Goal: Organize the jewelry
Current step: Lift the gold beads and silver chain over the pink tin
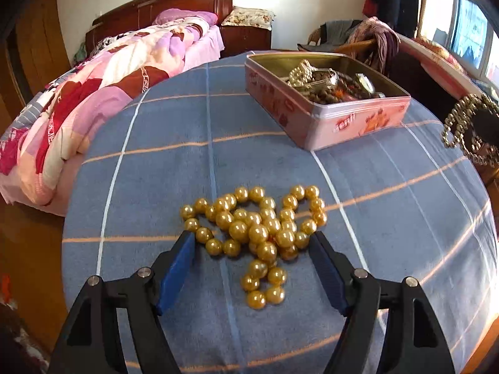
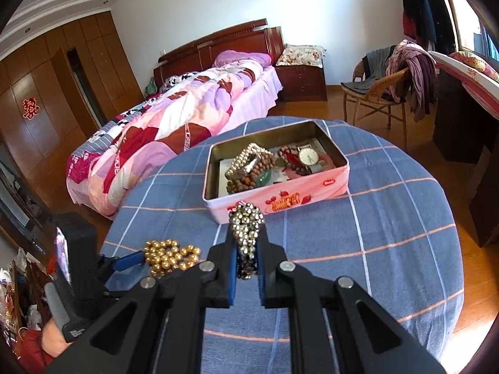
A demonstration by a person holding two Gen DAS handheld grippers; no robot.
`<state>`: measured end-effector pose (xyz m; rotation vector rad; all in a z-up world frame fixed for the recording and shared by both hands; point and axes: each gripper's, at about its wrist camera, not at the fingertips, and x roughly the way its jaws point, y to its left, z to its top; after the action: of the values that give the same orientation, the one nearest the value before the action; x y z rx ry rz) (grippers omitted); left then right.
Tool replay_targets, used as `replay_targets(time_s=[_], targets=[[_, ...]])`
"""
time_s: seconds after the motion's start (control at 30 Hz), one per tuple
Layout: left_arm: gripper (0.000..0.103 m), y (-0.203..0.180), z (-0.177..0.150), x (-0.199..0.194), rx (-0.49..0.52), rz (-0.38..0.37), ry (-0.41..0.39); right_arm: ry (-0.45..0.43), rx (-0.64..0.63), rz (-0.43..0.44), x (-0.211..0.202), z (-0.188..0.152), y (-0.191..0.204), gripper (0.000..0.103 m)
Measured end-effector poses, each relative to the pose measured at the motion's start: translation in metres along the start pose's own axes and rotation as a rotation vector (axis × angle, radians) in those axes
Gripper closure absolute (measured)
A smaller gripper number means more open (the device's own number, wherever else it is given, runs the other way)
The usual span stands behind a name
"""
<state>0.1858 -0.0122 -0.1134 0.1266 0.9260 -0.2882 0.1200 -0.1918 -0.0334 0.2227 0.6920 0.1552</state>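
On the counter (image 1: 156, 162), with its blue checked cloth, lies a heap of gold beads (image 1: 259, 233). The left hand-held gripper (image 1: 252, 240) is spread wide, with one blue finger on each side of the heap, right up against the outer beads. The right hand-held gripper (image 2: 246, 233) is pressed together on a shiny silver bead chain (image 2: 246, 224) and holds it up above the counter, near the pink tin (image 2: 280, 198). The tin stands open farther back on the counter. Inside it are brown beads (image 2: 249, 177), a watch (image 2: 308, 156) and more silver beads.
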Motion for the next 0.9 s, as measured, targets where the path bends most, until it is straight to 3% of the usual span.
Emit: replay_targets(time_s=[0.03, 0.07, 0.17, 0.33, 0.37, 0.9], targets=[[0.041, 0.002, 0.001, -0.002, -0.001, 0.000, -0.006, -0.007, 0.002, 0.001, -0.001, 0.001, 0.000, 0.090], [0.055, 0.002, 0.002, -0.003, 0.000, 0.006, -0.010, -0.011, 0.004, 0.004, -0.002, 0.001, -0.001, 0.090], [0.084, 0.006, 0.001, -0.006, 0.003, -0.011, -0.008, -0.018, 0.013, 0.012, -0.004, 0.002, -0.002, 0.090], [0.087, 0.014, -0.001, -0.009, -0.070, -0.063, -0.023, -0.044, 0.024, 0.033, -0.010, 0.002, -0.002, 0.090], [0.093, 0.014, -0.001, -0.011, -0.077, -0.072, -0.036, -0.053, 0.021, 0.036, -0.012, 0.002, -0.001, 0.090], [0.093, 0.005, 0.025, -0.076, -0.075, -0.183, -0.239, -0.151, 0.026, 0.047, -0.038, 0.017, -0.003, 0.090]])
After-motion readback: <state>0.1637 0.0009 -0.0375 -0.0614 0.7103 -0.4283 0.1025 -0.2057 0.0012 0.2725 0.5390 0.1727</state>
